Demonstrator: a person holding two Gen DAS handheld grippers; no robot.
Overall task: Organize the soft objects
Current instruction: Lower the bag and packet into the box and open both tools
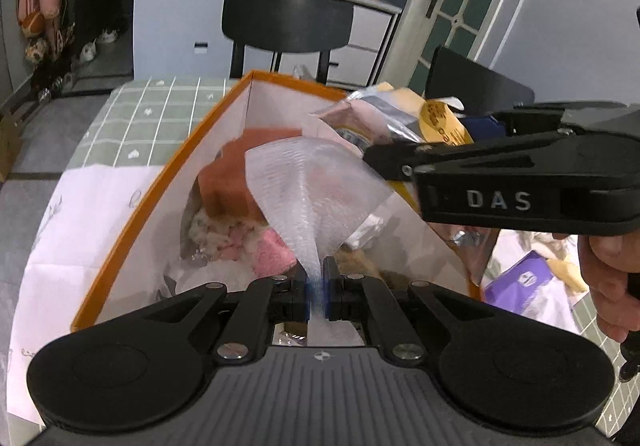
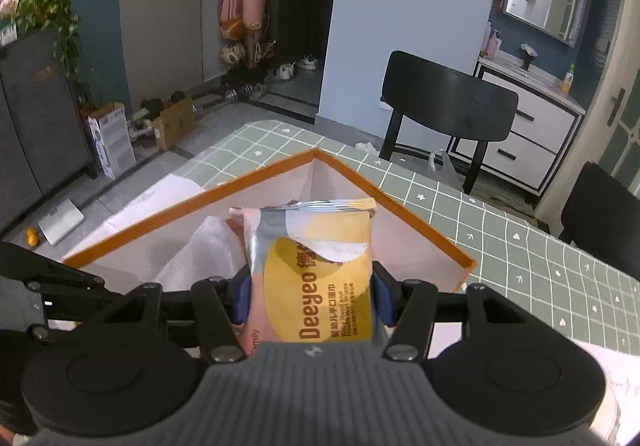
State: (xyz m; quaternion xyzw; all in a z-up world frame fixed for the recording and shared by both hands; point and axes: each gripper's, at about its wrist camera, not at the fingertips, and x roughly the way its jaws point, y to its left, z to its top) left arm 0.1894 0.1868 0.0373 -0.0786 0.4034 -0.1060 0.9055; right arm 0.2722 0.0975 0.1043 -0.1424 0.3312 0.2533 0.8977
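Observation:
My left gripper [image 1: 315, 288] is shut on a white bubble-wrap sheet [image 1: 308, 181] and holds it over the orange-rimmed box [image 1: 160, 181]. In the box lie an orange-brown cloth [image 1: 228, 181], a pink fluffy item [image 1: 272, 252] and a beige furry item [image 1: 208, 230]. My right gripper [image 2: 312, 296] is shut on a yellow and pink Deeyeo wet-wipes pack [image 2: 316, 266] above the box [image 2: 420, 224]. The pack [image 1: 384, 117] and the right gripper body [image 1: 520, 181] show at the right in the left wrist view. The bubble wrap [image 2: 200, 250] shows in the right wrist view.
The box stands on a green checked tablecloth [image 2: 520, 246], on white paper [image 1: 72, 230]. A purple packet [image 1: 520, 282] lies on the table at the right. Black chairs [image 2: 448, 101] stand behind the table. A white cabinet [image 2: 532, 125] is beyond.

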